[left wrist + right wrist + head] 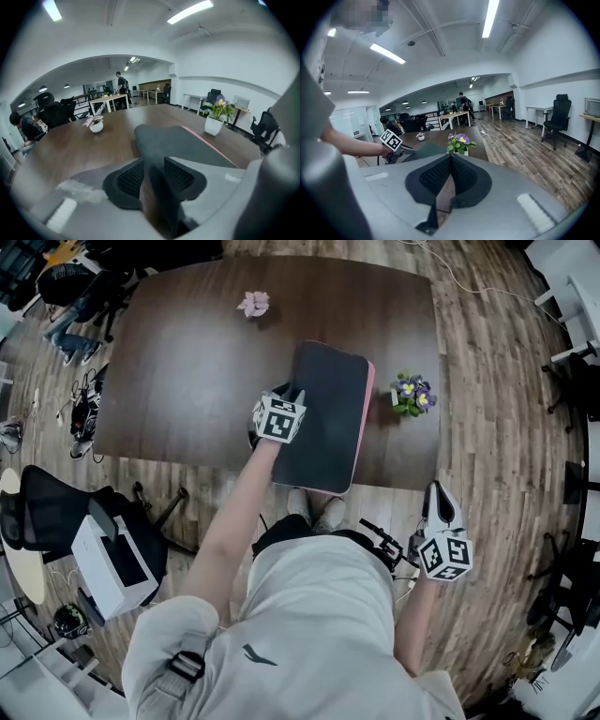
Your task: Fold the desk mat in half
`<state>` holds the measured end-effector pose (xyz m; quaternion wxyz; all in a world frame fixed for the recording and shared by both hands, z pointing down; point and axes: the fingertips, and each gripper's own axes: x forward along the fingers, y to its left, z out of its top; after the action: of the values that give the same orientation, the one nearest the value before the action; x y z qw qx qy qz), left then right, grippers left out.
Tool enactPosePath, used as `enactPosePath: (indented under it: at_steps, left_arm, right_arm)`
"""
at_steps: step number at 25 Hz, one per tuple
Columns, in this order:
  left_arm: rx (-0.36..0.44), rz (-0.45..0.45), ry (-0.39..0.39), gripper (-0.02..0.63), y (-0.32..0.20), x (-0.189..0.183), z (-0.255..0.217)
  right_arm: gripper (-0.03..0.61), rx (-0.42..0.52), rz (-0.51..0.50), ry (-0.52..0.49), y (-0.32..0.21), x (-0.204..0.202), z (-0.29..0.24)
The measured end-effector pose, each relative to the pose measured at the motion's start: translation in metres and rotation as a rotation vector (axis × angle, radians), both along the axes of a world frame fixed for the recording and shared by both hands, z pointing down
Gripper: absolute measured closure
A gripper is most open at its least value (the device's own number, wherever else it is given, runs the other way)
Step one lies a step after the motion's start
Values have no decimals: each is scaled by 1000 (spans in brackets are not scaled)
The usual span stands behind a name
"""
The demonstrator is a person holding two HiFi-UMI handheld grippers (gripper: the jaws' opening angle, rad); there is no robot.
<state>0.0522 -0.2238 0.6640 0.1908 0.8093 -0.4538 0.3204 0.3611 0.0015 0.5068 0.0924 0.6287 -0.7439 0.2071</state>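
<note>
Dark-grey, pink-backed flat desk mat (323,413), looking already doubled, overhangs tabletop's (187,352) near edge; prob. light, floppy, non-slip, so pinch a thin corner; left gripper (289,393) jaws narrowly apart, empty, at mat's left edge; right gripper (437,493) jaws together, empty, off-tabletop.

Ahead of the left gripper (289,395) the dark table (187,362) lies bare as far as a pink flower pot (253,304), which stands well off and slightly to the left. To this gripper's left the wood is open right to the edge. Just beside it on the right lies the mat (323,413), flat and low. Past the mat's far side a purple flower pot (412,395) stands upright. The right gripper (439,498) hangs off the table over open floor (497,456), with the purple flower pot ahead of it near the table's edge.
</note>
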Motion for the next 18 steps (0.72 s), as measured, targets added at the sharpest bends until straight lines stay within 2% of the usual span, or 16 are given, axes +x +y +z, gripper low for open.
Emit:
enactPosePath:
  at_steps: [4, 8, 11, 18]
  left_arm:
    - [-54, 7, -31, 491, -6, 3, 29]
    - [-28, 33, -29, 499, -1, 17, 29]
    - [-37, 69, -60, 499, 2, 27, 35]
    - [-47, 83, -74, 500, 2, 22, 39]
  right_arm:
    - [578, -8, 25, 3, 1, 6, 0]
    - [578, -15, 37, 3, 1, 8, 2]
    - [578, -18, 34, 4, 0, 6, 4]
    - [578, -19, 30, 1, -4, 4, 5]
